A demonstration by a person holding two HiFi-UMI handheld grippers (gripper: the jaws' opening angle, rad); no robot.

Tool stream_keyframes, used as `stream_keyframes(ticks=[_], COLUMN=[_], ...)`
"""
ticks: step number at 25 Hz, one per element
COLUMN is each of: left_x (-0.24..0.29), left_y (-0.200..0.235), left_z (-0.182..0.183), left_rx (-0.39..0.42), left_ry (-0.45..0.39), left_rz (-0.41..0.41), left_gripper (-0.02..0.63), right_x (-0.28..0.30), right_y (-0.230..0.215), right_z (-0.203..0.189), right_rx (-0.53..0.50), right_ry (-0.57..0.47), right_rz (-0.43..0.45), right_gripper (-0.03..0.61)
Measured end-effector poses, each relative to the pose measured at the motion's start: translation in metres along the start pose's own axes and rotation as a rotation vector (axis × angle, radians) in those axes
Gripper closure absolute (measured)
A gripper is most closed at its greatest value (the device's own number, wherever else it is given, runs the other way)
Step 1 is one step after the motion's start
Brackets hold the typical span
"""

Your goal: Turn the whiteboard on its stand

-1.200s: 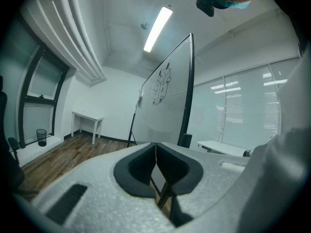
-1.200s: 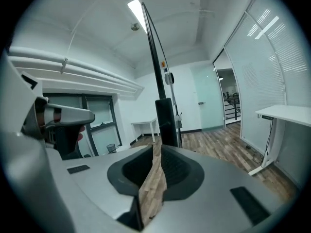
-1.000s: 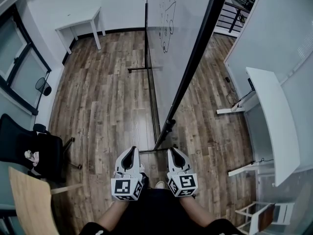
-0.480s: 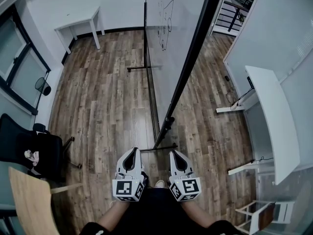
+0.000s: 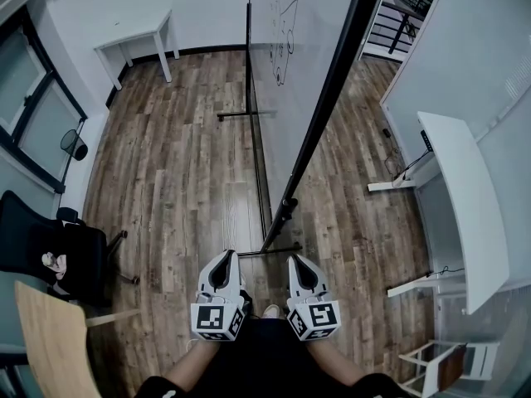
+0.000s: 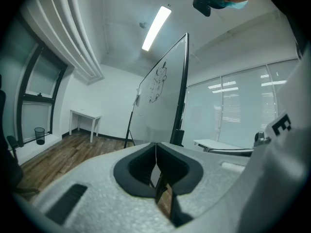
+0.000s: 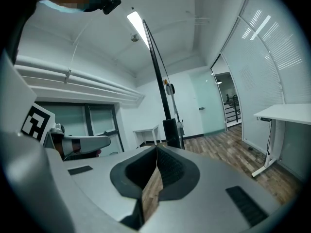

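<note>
Jaws are pinched shut on both the left gripper [image 5: 222, 257] and the right gripper [image 5: 299, 260], with nothing in them. Both sit a touch further back from the stand [image 5: 278, 250] than a second ago. The whiteboard [image 5: 299, 73] stands mid-floor, tilted and edge-on, with nobody touching it. Could be before a turn or after one, tbh.

Head camera: high, facing steeply down at the floor [image 5: 182, 164]. Left tool [image 5: 222, 257] and right tool [image 5: 299, 260] sit close at bottom centre, and the whiteboard [image 5: 303, 65] runs away ahead, nearly edge-on. Left tool camera: low, near level, looks along its jaws at the board's drawn face. Right tool camera: likewise low, looks at the board's edge and the room to its right. All three share the whiteboard; each tool view catches the other tool at its margin.
</note>
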State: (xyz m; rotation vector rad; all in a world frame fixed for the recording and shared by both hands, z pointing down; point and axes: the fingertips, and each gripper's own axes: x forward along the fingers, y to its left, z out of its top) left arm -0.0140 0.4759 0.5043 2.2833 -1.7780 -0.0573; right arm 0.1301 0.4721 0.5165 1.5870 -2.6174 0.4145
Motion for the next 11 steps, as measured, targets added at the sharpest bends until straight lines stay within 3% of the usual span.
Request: stream_keyframes(ticks=[11], left_x=[0.0039], left_y=[-0.0021], left_z=[0.0003], left_rx=[-0.002], left_ry=[-0.001], left_rz=[-0.011], left_gripper=[0.595], right_x=[0.002], right_y=[-0.0018], right_z=[0.0005], right_rx=[-0.003], right_ry=[-0.002], right_rz=[-0.001], right_gripper=[0.563])
